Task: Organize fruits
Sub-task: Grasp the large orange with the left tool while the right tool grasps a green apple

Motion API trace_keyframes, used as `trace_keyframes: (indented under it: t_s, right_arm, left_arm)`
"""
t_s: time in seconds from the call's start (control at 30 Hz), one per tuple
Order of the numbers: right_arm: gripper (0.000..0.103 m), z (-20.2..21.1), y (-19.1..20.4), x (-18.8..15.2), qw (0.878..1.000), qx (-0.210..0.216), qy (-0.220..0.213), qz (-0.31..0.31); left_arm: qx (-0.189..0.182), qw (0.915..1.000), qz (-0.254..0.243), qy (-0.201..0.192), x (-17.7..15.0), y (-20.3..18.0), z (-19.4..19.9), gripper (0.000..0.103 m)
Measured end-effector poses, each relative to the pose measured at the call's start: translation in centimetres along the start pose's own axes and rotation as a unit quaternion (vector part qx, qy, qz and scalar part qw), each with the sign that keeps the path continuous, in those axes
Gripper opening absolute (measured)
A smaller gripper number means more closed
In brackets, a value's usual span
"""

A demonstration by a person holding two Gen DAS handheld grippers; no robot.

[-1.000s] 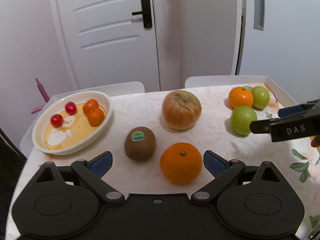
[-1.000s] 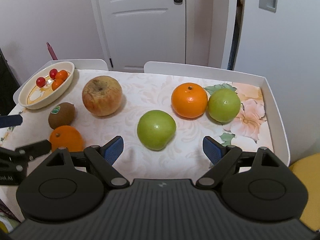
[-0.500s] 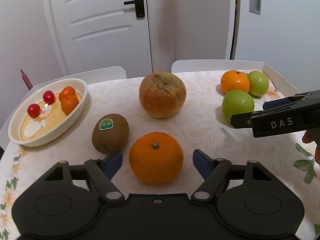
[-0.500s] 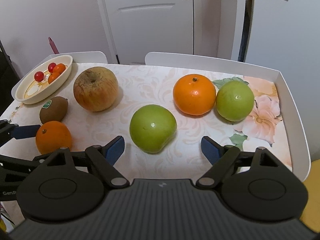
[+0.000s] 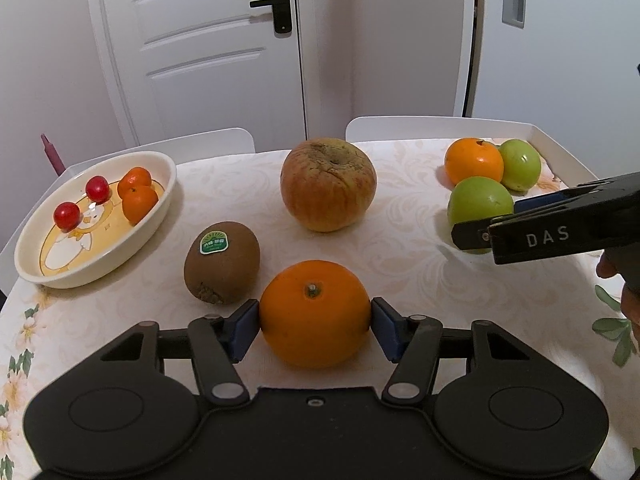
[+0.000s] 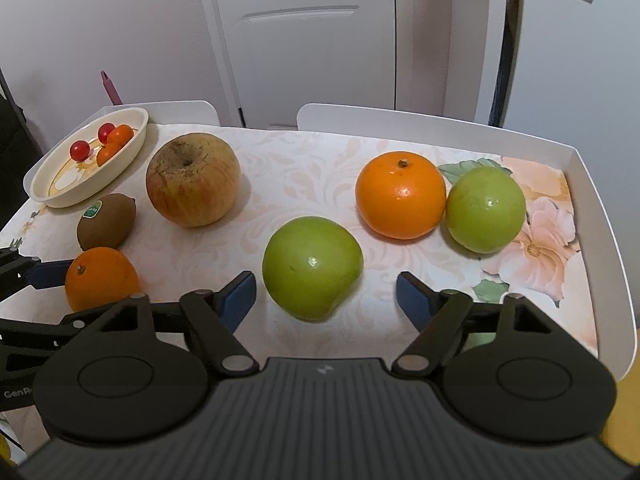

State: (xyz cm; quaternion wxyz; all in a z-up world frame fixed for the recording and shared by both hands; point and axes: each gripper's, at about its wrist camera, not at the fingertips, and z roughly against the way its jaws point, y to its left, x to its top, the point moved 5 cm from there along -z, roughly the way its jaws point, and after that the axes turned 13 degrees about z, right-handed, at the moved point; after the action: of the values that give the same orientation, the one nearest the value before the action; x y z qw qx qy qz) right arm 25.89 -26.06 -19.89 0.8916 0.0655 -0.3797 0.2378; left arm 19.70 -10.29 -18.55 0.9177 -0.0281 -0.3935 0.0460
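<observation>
White door (image 5: 208, 52), black handle (image 5: 276, 0)

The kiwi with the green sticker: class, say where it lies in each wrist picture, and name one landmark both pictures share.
Left wrist: the kiwi lies left of centre, just beyond the left gripper, whose pads touch the near orange.
Right wrist: the kiwi lies at the far left, between the white dish and the near orange.
Shared landmark: the big russet apple, behind and to the right of the kiwi in both.

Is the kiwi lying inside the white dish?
No, the kiwi lies on the tablecloth beside the white dish.
</observation>
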Motion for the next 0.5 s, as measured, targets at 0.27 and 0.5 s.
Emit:
trace_keyframes:
  t_s: [0.27,0.5]
  right_arm:
    - [0.08,-0.4,0.1,0.3,1.0,0.002,-0.003,0.004]
    - [0.069,-0.3,0.7,0.6,1.0,-0.002,-0.008,0.012]
  left_arm:
    - [0.002,1.0,-0.004,0.0,-0.4,0.3,0.5,0.064]
    - [0.004,1.0,0.003,-0.003,-0.5,0.8,1.1,0.064]
